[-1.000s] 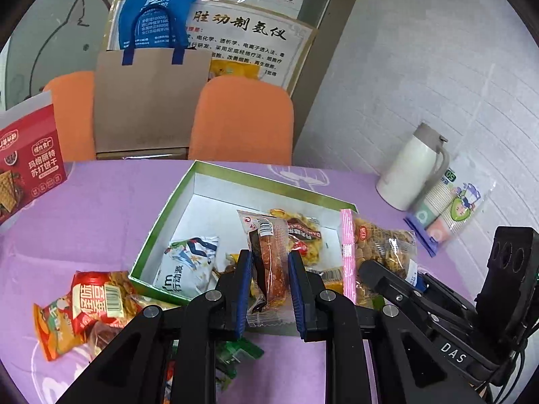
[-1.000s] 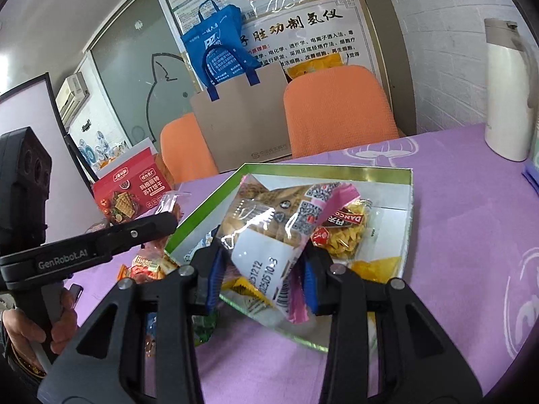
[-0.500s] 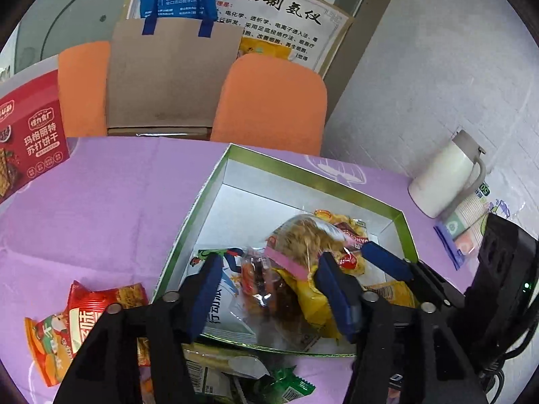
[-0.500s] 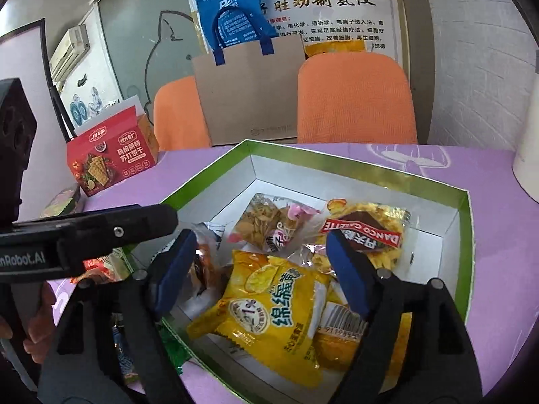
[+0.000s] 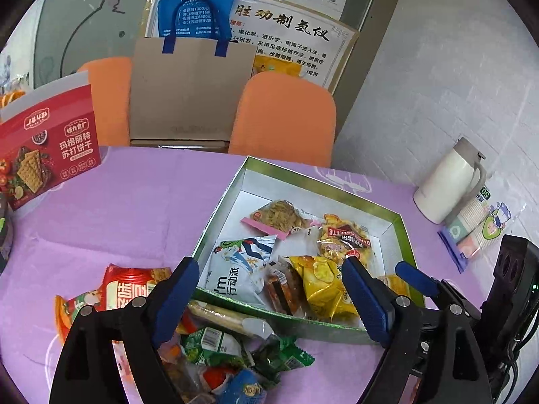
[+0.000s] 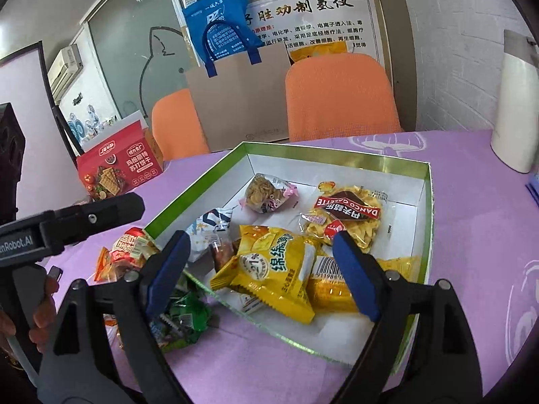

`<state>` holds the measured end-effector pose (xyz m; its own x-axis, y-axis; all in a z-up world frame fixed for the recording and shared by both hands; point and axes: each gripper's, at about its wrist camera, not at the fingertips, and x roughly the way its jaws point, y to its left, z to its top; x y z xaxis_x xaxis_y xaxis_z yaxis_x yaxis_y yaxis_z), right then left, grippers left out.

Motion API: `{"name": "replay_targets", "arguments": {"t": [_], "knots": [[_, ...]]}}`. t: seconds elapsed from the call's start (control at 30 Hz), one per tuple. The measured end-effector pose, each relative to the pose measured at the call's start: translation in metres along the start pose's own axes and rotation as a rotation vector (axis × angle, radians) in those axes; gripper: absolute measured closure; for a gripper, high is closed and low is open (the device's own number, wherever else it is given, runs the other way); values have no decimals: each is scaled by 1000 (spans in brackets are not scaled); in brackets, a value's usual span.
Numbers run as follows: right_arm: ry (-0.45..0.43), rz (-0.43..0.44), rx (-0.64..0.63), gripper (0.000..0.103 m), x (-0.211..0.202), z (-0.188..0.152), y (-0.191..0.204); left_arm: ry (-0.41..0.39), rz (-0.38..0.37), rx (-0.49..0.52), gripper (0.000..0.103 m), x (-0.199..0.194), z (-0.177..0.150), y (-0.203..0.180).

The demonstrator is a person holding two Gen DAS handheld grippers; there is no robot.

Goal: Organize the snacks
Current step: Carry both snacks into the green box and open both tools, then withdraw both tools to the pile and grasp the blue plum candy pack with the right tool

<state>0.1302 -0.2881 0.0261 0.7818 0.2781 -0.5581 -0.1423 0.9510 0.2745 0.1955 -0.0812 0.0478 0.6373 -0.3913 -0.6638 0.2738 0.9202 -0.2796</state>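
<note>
A matt purple cloth covers the worktop (image 5: pixel 128 208). The box (image 6: pixel 425 222) looks like card, shiny green-gold outside, plain white inside. The snack packets (image 6: pixel 269 269) are glossy crinkled plastic film (one partly clear). The far brown bag (image 5: pixel 188 91) is matt paper; the jug (image 5: pixel 444 185) smooth plastic.

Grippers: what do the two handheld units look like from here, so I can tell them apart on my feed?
Both are black plastic frames with silver screws and blue pads. The left gripper shows in the right view as a black bar with white "Robot.AI" lettering. The right gripper appears in the left view with a boxy black rear housing and black cables.
</note>
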Motion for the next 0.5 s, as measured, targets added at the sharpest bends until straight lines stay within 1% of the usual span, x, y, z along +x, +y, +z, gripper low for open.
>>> {"name": "replay_targets", "arguments": {"t": [0.07, 0.13, 0.23, 0.3, 0.4, 0.5], "knots": [[-21, 4, -8, 11, -16, -6, 6, -18, 6, 6, 13, -17, -5, -1], [-38, 8, -11, 9, -31, -14, 12, -37, 18, 5, 12, -34, -10, 1], [-48, 42, -11, 9, -45, -30, 20, -77, 29, 5, 12, -60, -22, 8], [-37, 62, -3, 9, -48, -42, 25, -91, 41, 7, 11, -73, -33, 14], [-4, 100, 0, 9, -46, -61, 34, -81, 52, -4, 11, -84, -53, 25], [33, 134, -34, 12, -38, -75, 45, -42, 45, -21, 11, -87, -77, 38]]}}
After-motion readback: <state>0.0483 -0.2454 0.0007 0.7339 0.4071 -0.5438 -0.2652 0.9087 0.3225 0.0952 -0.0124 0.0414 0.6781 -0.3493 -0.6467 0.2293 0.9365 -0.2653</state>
